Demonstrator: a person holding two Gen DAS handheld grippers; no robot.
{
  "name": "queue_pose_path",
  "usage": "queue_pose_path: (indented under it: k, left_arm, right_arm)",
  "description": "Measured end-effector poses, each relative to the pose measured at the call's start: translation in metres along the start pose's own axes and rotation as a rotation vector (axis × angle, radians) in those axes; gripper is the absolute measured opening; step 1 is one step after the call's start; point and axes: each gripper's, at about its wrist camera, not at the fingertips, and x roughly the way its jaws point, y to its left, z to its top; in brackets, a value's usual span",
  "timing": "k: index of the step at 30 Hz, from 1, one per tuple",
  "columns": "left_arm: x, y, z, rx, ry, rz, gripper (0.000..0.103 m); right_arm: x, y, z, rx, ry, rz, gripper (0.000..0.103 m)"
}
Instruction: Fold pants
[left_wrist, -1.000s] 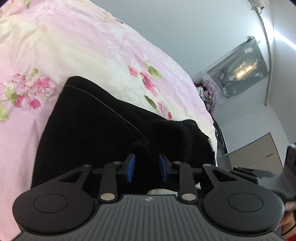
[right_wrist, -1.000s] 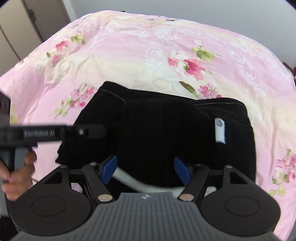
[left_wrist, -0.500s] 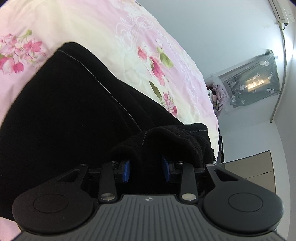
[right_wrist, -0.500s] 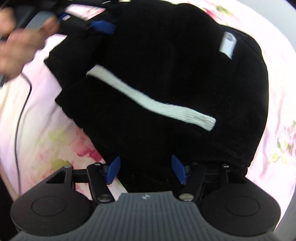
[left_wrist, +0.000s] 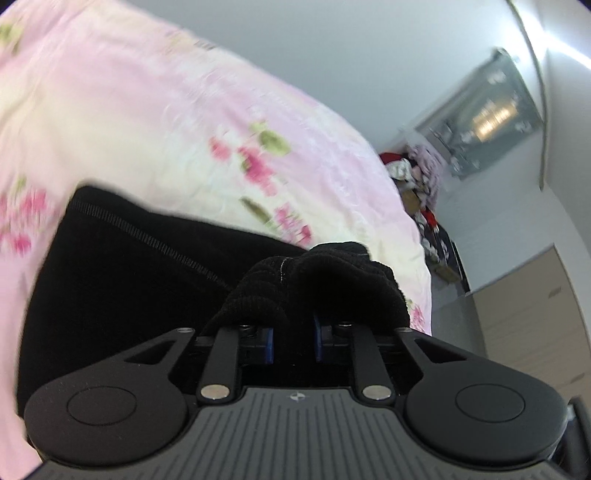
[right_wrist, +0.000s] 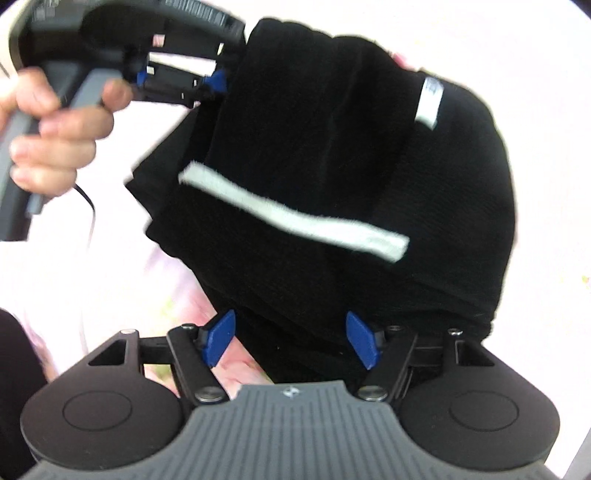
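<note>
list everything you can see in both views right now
black knit pants: one, black, bunched on the bed, lifted at one edge
white stripe: one, white, across the pants
white label: one, white, near the pants' edge
floral bedspread: one, pink and cream, under the pants
clothes pile: one, mixed colours, beyond the bed
wooden cabinet: one, beige, by the wall
left tool: one, black with blue pads, shut on pants fabric
right tool: one, black with blue pads, open at the pants' edge
hand: one, holding the left tool's handle

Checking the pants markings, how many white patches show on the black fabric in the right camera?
2: a long white stripe across the middle of the pants, and a small white tag at upper right. Folds may hide others.
</note>
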Motion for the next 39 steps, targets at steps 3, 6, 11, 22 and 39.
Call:
queue_pose_path:
  k: [3,6,11,22,39]
  left_arm:
    - [-0.019,-0.025,0.021,0.111,0.018,0.036,0.020]
    - [-0.033,-0.034,0.037,0.178,0.046,0.070,0.020]
    - [-0.036,-0.005,0.050,0.184,0.084,0.137,0.020]
    - [0.018,0.109,0.043,-0.030,0.145,0.134,0.022]
    - [-0.095,0.095,-0.056,-0.099,-0.335,0.191,0.061]
  right_arm:
    - [-0.039,-0.010,0.006,0.010,-0.124,-0.038,0.069]
    - [-0.062,-0.028,0.011,0.036,-0.180,-0.086,0.072]
    - [-0.045,-0.057,0.011,0.129,-0.157,-0.093,0.069]
    - [0.050,-0.046,0.009,0.156,-0.020,0.030,0.044]
    - [0.058,-0.002,0.008,0.110,0.021,-0.084,0.049]
